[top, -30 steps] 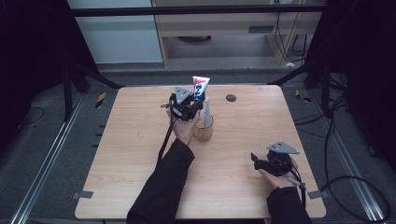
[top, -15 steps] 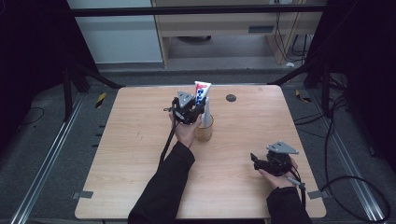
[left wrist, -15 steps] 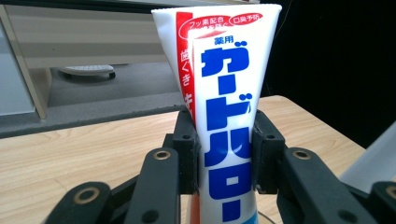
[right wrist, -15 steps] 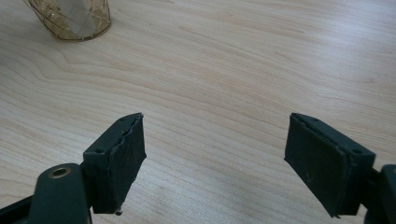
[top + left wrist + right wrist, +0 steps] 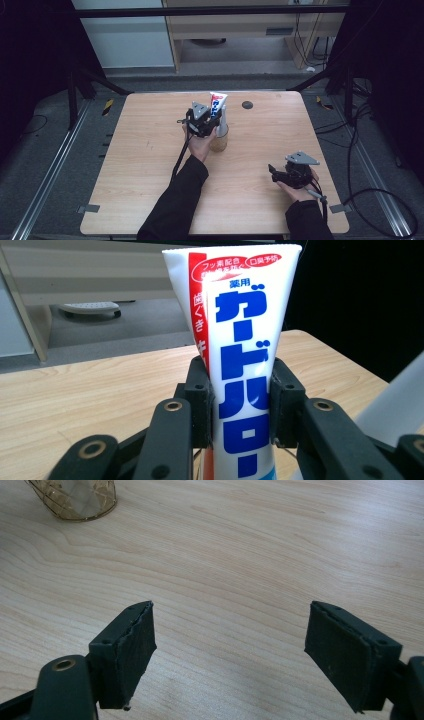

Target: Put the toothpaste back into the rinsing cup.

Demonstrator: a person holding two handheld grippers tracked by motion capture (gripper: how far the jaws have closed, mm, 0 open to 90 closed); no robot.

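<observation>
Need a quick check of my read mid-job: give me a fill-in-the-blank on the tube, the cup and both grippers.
1. The left gripper is shut on a ____ tube.
2. The tube stands above the gold wire ____.
3. The right gripper is ____, nothing between its pads.
4. The right gripper rests near the table's ____ corner, seen from above.

Missing: toothpaste; cup; open; lower right

Pale wooden table [image 5: 150, 165] on grey carpet floor [image 5: 45, 165], metal rails [image 5: 47, 180] running along both sides. Beyond the far edge, a light wooden desk [image 5: 240, 30] with cables [image 5: 305, 45] hanging beside it, next to a white panel [image 5: 130, 42]. Black curtains [image 5: 30, 60] at left and right, dim there; even light on the tabletop.
</observation>
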